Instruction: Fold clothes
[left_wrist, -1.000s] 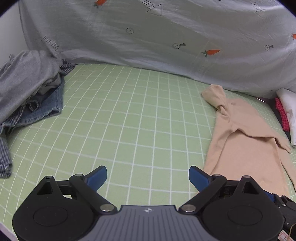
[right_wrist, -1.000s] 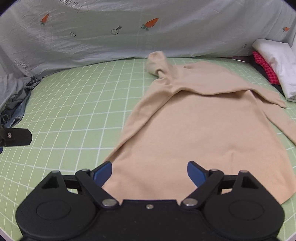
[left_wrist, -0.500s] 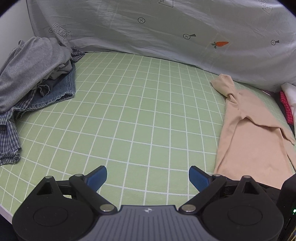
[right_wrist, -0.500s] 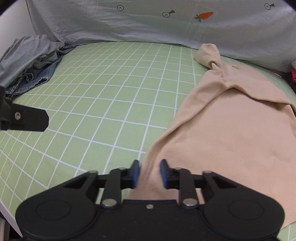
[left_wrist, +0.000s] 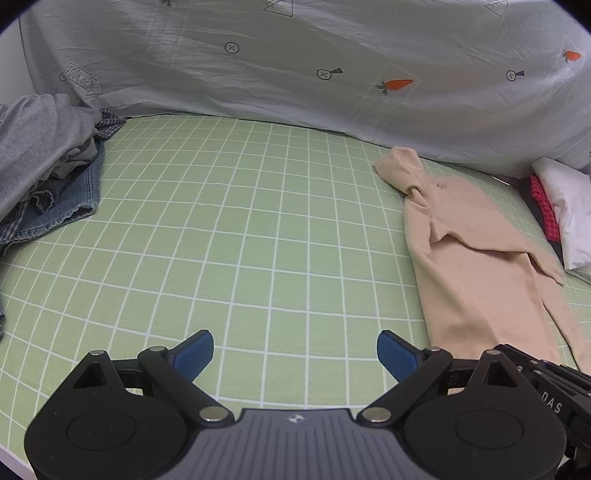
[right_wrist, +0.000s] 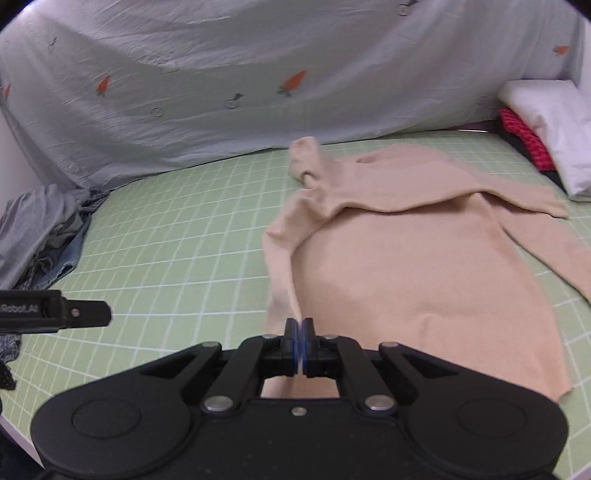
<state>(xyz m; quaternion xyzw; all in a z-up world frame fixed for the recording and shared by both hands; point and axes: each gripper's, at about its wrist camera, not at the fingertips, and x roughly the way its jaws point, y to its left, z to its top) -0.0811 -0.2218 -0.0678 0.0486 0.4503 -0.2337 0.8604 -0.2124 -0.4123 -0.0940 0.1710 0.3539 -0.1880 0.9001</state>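
Right tongs (right_wrist: 298, 334) are pinching the near left hem corner of the beige knit sweater (right_wrist: 413, 273), raising a soft ridge, apparently to start a fold. The sweater lies flat on the green gridded surface (left_wrist: 240, 240), sleeve crossed over its chest. Left tongs (left_wrist: 294, 352) hover spread wide, holding nothing, beside it. Crumpled denim and grey clothes (left_wrist: 44, 166) wait far left.

1 beige sweater (right_wrist: 424, 280), 1 clothes pile (left_wrist: 44, 166), 2 tools (left_wrist: 295, 354).
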